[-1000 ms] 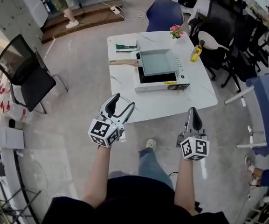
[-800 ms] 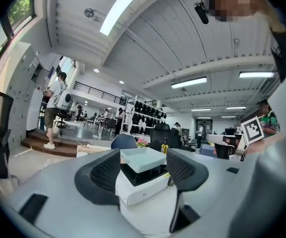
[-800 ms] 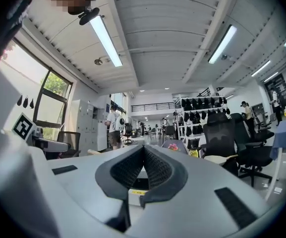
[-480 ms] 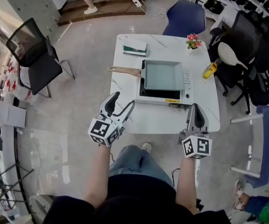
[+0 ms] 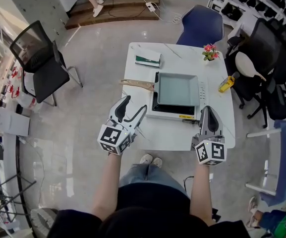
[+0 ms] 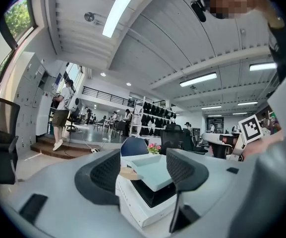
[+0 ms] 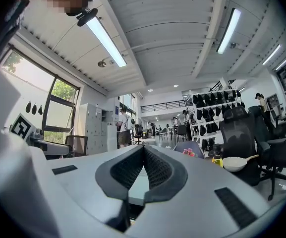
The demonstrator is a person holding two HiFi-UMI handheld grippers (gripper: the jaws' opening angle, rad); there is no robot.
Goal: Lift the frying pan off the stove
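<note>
While the person stands at the near edge of the white table (image 5: 217, 133), both tools are held in the air, touching nothing. Left gripper (image 5: 134, 106): jaws spread wide and aimed across the table; its own view frames the frying pan (image 5: 177, 89) and the stove (image 5: 175, 112) between the jaws, with nothing in the gap itself. This reads as a reach being lined up, probably toward the wooden handle (image 5: 139, 85), which juts from the pan toward the person's left and lies nearer this tool. Right gripper (image 5: 208, 114): jaws pressed together and empty, held near the stove's front right corner, seemingly in reserve. The square, pale green pan sits flat on the stove top at the table's middle, not yet lifted; a level seat and a free handle suggest that a single grip there would raise it.

Containers: the pan's interior shows a bare surface with no food or liquid visible. A small pot (image 5: 210, 56) at the far right corner holds pink flowers. A yellow bottle (image 5: 226, 84) stands at the right edge; how full it is cannot be judged
</note>
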